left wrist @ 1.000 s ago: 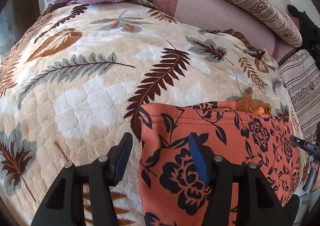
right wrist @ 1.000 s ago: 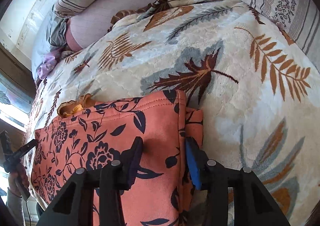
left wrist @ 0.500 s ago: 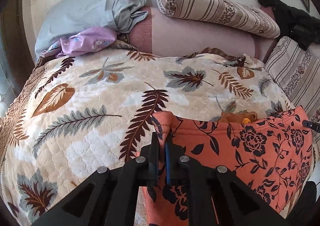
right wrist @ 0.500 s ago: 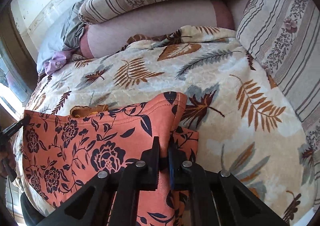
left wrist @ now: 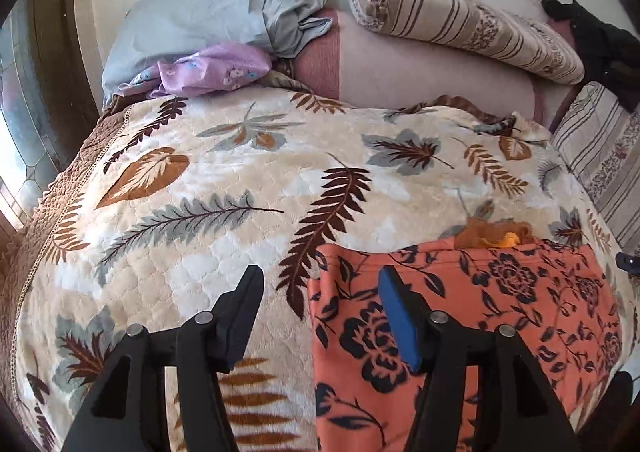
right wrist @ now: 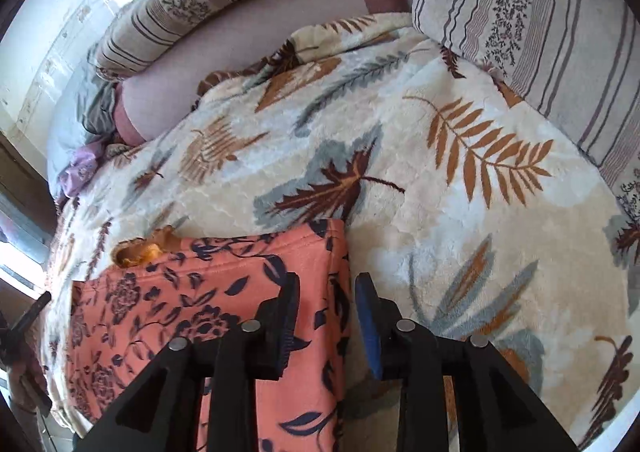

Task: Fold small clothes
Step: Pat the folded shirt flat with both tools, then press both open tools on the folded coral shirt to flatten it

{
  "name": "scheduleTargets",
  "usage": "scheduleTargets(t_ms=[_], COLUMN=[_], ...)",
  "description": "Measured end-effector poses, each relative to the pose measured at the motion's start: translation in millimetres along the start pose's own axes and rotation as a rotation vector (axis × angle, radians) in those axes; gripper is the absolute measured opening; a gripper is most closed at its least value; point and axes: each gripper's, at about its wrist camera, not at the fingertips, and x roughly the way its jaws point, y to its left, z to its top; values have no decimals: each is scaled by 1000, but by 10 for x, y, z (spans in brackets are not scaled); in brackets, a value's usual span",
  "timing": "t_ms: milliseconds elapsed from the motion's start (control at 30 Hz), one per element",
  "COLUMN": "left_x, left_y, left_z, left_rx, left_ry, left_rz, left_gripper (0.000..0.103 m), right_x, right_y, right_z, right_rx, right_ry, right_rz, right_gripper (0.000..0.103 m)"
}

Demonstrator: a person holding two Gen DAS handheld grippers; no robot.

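An orange garment with a dark flower print (left wrist: 500, 316) lies flat on the leaf-patterned blanket (left wrist: 224, 187), its folded edge straight across the top. It also shows in the right wrist view (right wrist: 208, 292). A small brown-orange cloth (left wrist: 496, 236) peeks out above its top edge. My left gripper (left wrist: 320, 312) is open over the garment's left edge. My right gripper (right wrist: 326, 312) is open over the garment's right edge (right wrist: 340, 284). Neither holds anything.
A grey pillow (left wrist: 224, 11) and a purple cloth (left wrist: 212, 69) lie at the head of the bed. A striped bolster (left wrist: 464, 23) rests on a pink cushion (left wrist: 420, 71). A striped pillow (right wrist: 540, 27) sits at the right. A dark item (left wrist: 600, 47) lies far right.
Both grippers were shut on the garment's corners half a second ago and have now opened, letting the garment go. It lies flat on the blanket.
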Motion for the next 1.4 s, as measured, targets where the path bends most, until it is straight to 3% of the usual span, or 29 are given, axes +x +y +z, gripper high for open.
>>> scheduleTargets(t_ms=[33,67,100,133,200,233,300,367,433,567,600,667,700,800,933,1000,1100,1133,1267,1400], left_x=[-123,-230,-306,-363,-360,-278,9,160,-13,-288,-291,-267,-279,-393,-412,-382,-344,-333,-272,-217], left_y=[-51,-112,-179,-239,-348,-377,-399,-353,-299,-361,-374,-402,-418,-451,-532,-561,-573,-574,-569,-557], left_z=[-67,-154,-246,-360,-616,-750,-1019,-1197,-1202,-1140,-1144,-1152,-1139,-1085,-959,-916,-903,-901,-871,-816], left_rx=[1,3,0,-8,-16,-24,-33,-49,-102,-72,-73,-77,-77,-71,-49,-45,-42,-36,-24,-29], left_ry=[-3,-2,0,3,30,63,191,286,245,169,176,214,220,181,162,163,172,174,178,183], left_rz=[1,-3,-12,-26,-67,-79,-34,37,32,89,98,112,121,132,144,148,155,162,187,194], left_gripper=[68,76,80,86,88,87,87,88,88,88,88,88,88,88,88,88,88,88,88,88], right_x=[-105,-179,-219,-224,-99,14,250,217,30,-217,-172,52,117,-51,-190,-29,305,273,133,359], right_y=[64,153,236,303,312,232,-62,-274,-198,70,71,-7,-53,93,374,367,143,106,262,280], right_z=[-42,-96,-165,-241,-417,-498,-662,-725,-693,-735,-788,-926,-989,-935,-722,-711,-841,-827,-554,-227], right_rx=[7,7,0,-6,31,71,194,322,310,196,187,201,224,174,74,72,130,147,84,98], right_ry=[-4,1,3,14,73,102,158,122,95,43,59,152,180,122,66,114,245,225,172,174], right_rz=[55,118,184,250,328,321,209,262,267,351,368,274,272,270,337,328,221,246,262,276], right_gripper=[50,82,90,92,92,91,90,87,90,90,90,90,89,89,89,90,89,89,89,89])
